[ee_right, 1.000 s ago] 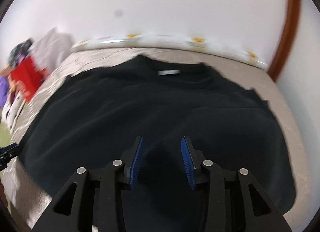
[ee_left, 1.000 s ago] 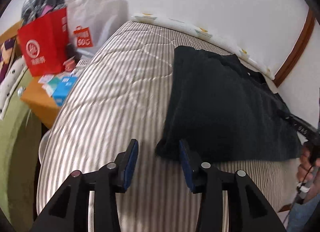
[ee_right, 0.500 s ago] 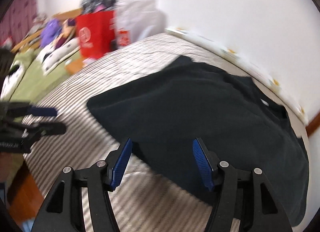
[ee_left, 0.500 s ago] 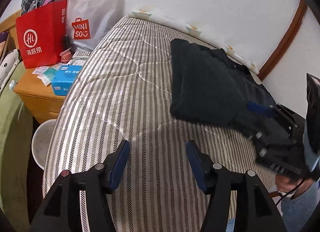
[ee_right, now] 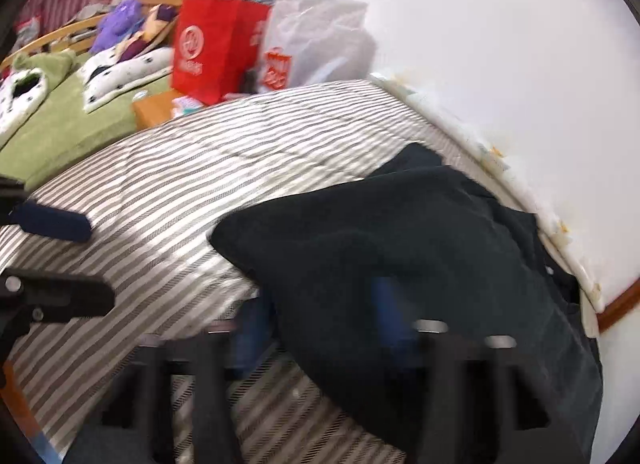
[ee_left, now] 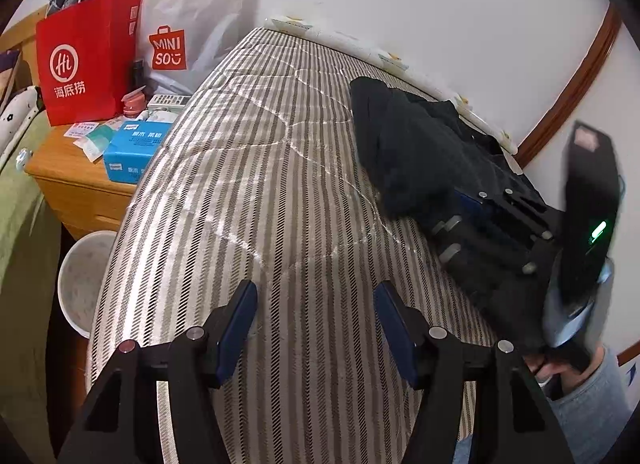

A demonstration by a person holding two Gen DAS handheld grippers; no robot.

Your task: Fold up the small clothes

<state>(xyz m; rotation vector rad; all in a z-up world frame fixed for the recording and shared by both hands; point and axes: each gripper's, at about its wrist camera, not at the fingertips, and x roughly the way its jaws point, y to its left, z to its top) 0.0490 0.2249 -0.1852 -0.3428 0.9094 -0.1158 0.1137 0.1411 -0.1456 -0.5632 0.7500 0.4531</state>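
Observation:
A black garment (ee_left: 416, 152) lies bunched near the right side of the striped mattress (ee_left: 248, 192). My left gripper (ee_left: 316, 324) is open and empty over bare mattress, well left of the garment. My right gripper (ee_right: 320, 320) sits at the garment's near edge (ee_right: 360, 256), and the cloth drapes over and between its blue fingers; the view is blurred. In the left wrist view the right gripper (ee_left: 472, 208) pushes under the garment's front corner. Its jaws look apart, with no clear grip.
A wooden nightstand (ee_left: 76, 180) beside the bed holds a red paper bag (ee_left: 88, 64), a white MINISO bag (ee_left: 188, 24) and a blue box (ee_left: 132, 148). A white bin (ee_left: 80, 276) stands below. A wall borders the mattress's far side. A green bed (ee_right: 68, 120) lies beyond.
My left gripper has drawn back from the garment's corner to bare mattress. My right gripper swung round to the garment's near edge, and the flat garment is now folded over and bunched.

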